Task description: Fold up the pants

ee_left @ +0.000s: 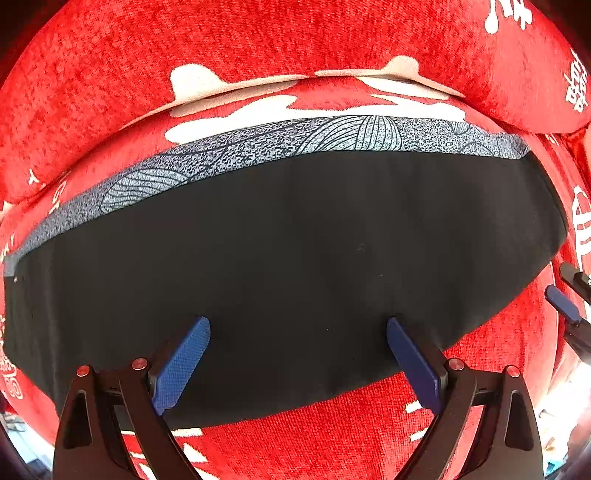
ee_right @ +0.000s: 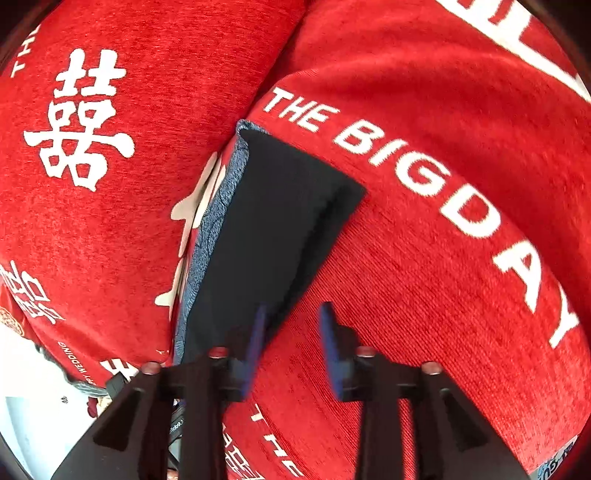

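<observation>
Red printed cover [ee_left: 258,33] — folded pants [ee_left: 295,258]

left wrist view: straight down, close above folded black pants [ee_left: 288,266] on red cover [ee_left: 110,74]. right wrist view: slanted down along the same pants [ee_right: 273,229], near, from their right end; both share pants and cover.

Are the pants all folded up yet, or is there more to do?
Nearly done, it seems. The black pants lie as a flat, compact rectangle on the red cover. Nothing is in hand: the left gripper and right gripper are open. Perhaps one last fold remains.
</observation>
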The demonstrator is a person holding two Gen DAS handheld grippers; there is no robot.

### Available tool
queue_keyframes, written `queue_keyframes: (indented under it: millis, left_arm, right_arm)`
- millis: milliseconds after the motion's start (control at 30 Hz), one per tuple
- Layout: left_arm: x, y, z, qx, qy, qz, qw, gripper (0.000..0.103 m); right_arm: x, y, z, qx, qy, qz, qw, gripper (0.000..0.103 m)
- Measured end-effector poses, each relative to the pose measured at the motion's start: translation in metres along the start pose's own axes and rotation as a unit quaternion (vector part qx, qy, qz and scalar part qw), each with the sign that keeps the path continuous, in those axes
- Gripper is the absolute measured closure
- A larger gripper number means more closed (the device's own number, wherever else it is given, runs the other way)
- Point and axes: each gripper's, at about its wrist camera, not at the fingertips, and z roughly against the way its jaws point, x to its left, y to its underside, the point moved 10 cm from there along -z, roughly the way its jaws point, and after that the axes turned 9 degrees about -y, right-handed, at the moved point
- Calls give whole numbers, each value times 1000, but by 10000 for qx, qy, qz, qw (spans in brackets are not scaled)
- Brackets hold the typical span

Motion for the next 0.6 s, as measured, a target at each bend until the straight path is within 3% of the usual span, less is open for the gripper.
queue_keyframes:
  millis: [600]
  left_arm:
    - [-5,-6,-13,92,-18,-29,10000,5]
  right_arm:
    - [13,-38,-31,-395,-166,152,9990,58]
